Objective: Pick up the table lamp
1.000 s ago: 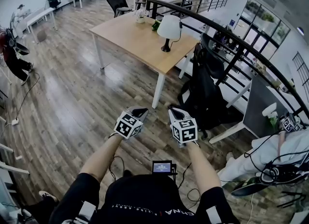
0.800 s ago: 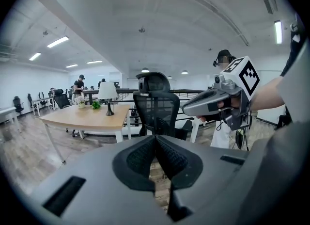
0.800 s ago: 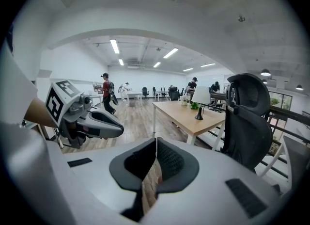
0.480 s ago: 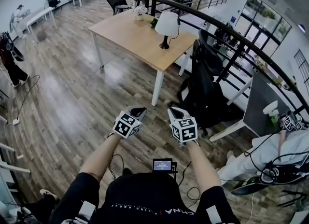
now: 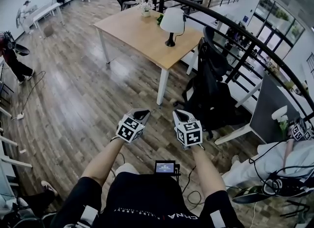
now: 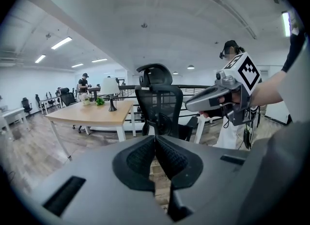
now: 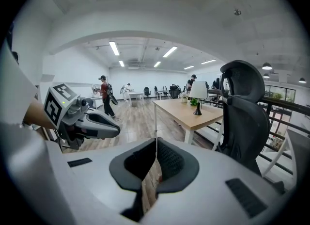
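Table lamp [image 5: 172, 24] well beyond closed fingers [image 6: 140, 158]

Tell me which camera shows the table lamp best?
The head view: the table lamp appears largest there, with white shade, dark stem and base standing on the wooden table. Both gripper views show it too, only smaller and farther off.

wooden table [image 5: 142, 34], table lamp [image 5: 171, 24], plant [image 5: 159, 19]
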A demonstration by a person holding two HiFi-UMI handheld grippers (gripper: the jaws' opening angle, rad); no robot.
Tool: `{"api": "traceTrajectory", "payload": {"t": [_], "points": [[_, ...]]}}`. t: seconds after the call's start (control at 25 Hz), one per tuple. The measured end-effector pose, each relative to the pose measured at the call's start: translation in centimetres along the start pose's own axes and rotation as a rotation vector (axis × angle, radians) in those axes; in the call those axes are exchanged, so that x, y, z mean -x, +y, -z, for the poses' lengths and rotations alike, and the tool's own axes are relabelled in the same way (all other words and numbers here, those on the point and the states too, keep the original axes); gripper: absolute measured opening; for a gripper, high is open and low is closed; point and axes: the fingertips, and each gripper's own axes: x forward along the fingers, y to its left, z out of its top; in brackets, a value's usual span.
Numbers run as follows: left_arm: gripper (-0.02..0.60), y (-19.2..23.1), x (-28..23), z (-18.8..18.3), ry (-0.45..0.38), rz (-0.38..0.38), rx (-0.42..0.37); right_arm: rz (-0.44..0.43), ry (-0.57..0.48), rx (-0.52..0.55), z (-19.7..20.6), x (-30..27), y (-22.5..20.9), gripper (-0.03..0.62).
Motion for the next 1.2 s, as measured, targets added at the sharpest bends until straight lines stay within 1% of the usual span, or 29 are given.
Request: {"api": "traceTrajectory", "payload": {"t": [0.08, 0.24, 0.48, 0.6, 0.8, 1.0, 1.2], "points": [[0.02, -0.2, 0.2, 0.8, 0.015, -0.013, 0.005, -0.013, 0.006, -0.004, 0.7, -0.3, 0.0, 0.032], [0.02, 0.3, -1.0, 1.7, 0.036, -0.022, 0.008, -0.007, -0.004, -0.021, 0.9, -1.1, -1.2, 0.032], [0.02, 4.3, -4.3, 1.8, 0.049, -0.017, 0.047, 0.003, 0.023, -0.022, 0.8, -4.3, -3.0, 0.032], [0.02, 7.6, -7.0, 1.4, 0.05, 0.01, 0.043, 0.034, 0.037, -0.017, -0.6, -8.1, -5.0, 0.032], [0.02, 14.8, -11.2, -0.4, 0.045, 0.046, 0.041, 0.082, 0.025, -0.008, -5.3, -14.3, -7.6, 0.032], [0.02, 22.3, -13.0, -3.3, -0.021, 0.07, 0.069, 0.134, 0.01, -0.018, -9.2, -19.6, -9.1, 0.032], [0.02, 28.3, -14.2, -3.4, -0.014, 0.087, 0.081, 0.146, 0.026, -0.03, -12.0, -24.9, -9.2, 0.032]]}}
